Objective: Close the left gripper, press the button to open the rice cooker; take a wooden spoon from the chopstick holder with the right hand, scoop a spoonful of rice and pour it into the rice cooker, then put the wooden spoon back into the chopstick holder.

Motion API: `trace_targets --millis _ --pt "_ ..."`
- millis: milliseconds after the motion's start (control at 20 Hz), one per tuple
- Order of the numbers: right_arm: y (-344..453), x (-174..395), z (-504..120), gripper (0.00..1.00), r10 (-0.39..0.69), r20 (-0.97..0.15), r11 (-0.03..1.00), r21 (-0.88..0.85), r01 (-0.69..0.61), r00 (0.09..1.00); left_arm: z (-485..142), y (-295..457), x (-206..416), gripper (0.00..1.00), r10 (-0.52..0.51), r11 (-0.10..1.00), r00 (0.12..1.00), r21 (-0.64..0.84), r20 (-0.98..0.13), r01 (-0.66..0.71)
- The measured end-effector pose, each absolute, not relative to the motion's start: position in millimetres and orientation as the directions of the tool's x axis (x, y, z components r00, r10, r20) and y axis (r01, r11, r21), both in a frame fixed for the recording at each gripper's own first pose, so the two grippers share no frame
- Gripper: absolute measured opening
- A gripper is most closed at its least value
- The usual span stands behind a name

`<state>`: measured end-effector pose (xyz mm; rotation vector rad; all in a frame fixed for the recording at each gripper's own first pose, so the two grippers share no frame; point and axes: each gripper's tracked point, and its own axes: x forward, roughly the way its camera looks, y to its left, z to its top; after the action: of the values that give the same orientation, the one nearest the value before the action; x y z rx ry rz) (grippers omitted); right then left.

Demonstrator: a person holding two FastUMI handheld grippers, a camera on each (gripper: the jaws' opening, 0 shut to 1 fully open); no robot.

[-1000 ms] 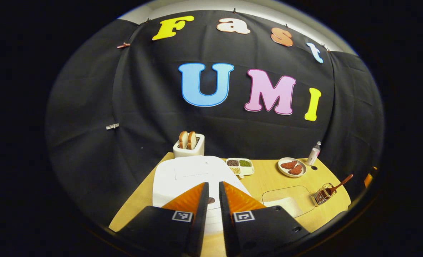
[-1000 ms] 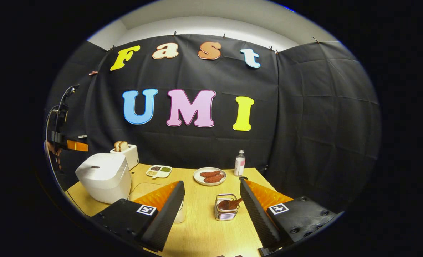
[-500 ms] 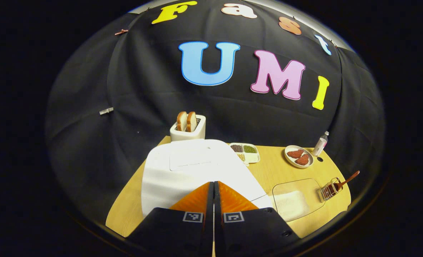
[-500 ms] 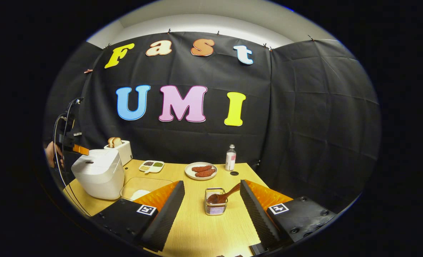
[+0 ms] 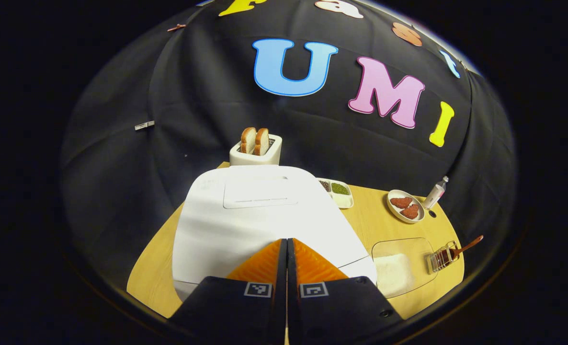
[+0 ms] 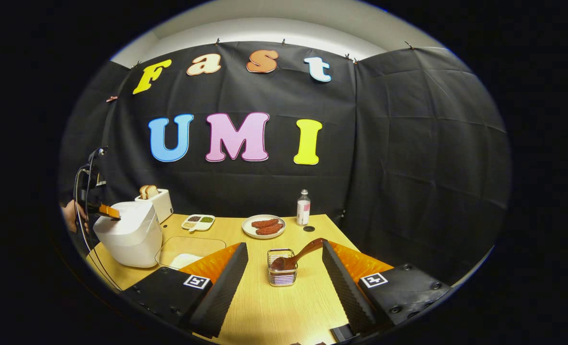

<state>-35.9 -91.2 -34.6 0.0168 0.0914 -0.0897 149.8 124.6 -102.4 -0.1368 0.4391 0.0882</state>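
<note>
Left gripper view: the left claw (image 5: 286, 249) points down at the front of the white rice cooker (image 5: 260, 215), its fingers pressed together with nothing between them. The cooker's lid is shut. In the right gripper view, the right claw (image 6: 284, 258) hangs low over the desk (image 6: 284, 311) with its fingers wide apart; the wire holder (image 6: 282, 274) stands between them farther off, the wooden spoon (image 6: 297, 255) leaning out of it to the right. A clear tray of rice (image 6: 188, 251) lies beside the cooker. Behind are a toaster (image 6: 154, 203), a dish of beans (image 6: 198, 222), a plate (image 6: 264, 226) and a bottle (image 6: 303, 207), before a black cloth wall. Compared with a second ago, the left claw has closed and come nearer the cooker; the right claw has drawn back from the holder.
</note>
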Motion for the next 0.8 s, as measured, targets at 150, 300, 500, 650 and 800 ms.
trace_targets --millis 150,300,500,650,800 --pt "-92 -33 -42 0.98 -0.074 -0.116 0.996 0.034 0.078 0.990 -98 125 151 0.08 0.060 0.986 0.914 -0.121 -0.401 -0.118" --pt "-93 -28 -43 0.98 -0.056 -0.125 0.997 0.042 0.062 0.991 -62 126 149 0.08 0.112 0.988 0.950 -0.068 -0.293 -0.138" --pt "-96 -16 -44 0.98 -0.033 -0.121 0.999 0.027 0.037 0.992 27 115 130 0.07 0.184 0.982 0.981 0.053 -0.054 -0.182" --pt "-100 -3 -43 0.98 -0.020 -0.117 0.999 0.031 0.024 0.993 66 81 103 0.07 0.156 0.987 0.986 0.023 0.058 -0.158" --pt "-106 12 -41 0.98 -0.004 -0.111 0.999 0.046 0.009 0.994 72 49 80 0.08 0.130 0.991 0.988 -0.032 0.078 -0.128"
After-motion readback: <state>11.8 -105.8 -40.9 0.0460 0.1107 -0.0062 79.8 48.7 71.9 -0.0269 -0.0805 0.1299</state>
